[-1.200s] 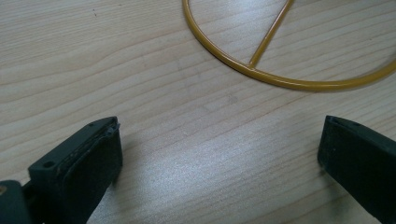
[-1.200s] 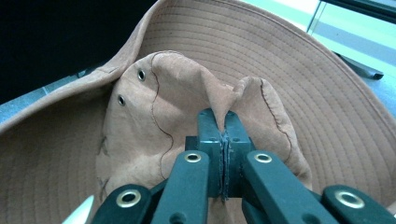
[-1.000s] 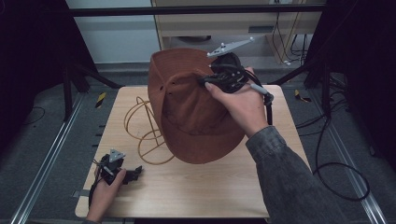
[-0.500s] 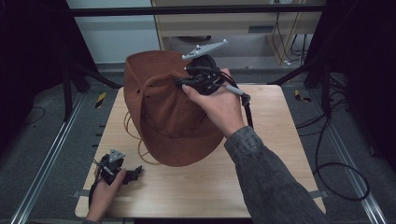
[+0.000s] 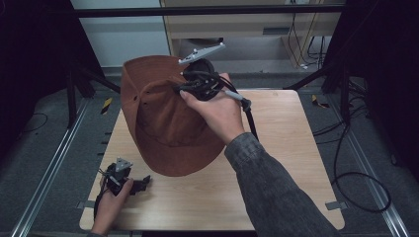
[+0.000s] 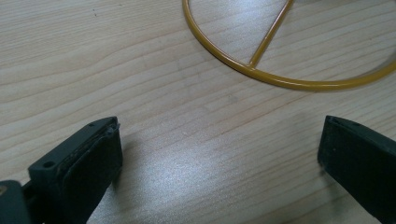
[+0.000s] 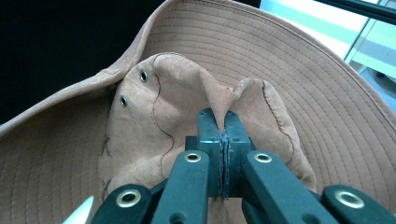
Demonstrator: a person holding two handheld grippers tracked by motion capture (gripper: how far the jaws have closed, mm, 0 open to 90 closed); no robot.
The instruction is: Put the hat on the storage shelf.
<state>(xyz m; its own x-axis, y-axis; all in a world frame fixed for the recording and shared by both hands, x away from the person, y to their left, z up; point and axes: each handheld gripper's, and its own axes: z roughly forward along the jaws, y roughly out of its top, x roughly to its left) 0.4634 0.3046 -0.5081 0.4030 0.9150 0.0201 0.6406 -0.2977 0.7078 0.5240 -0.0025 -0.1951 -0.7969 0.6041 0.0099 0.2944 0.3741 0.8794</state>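
Hat (image 7: 261, 60) crown fabric is pinched in the right claw (image 7: 223, 140), jaws closed on a fold, brim hanging above the surface (image 5: 286, 163). Left claw (image 6: 219, 154) rests wide, empty, near a yellow wire ring (image 6: 280, 79). Recommended: keep the pinch firm and lower slowly. Stand's upper part is hidden behind the hat.
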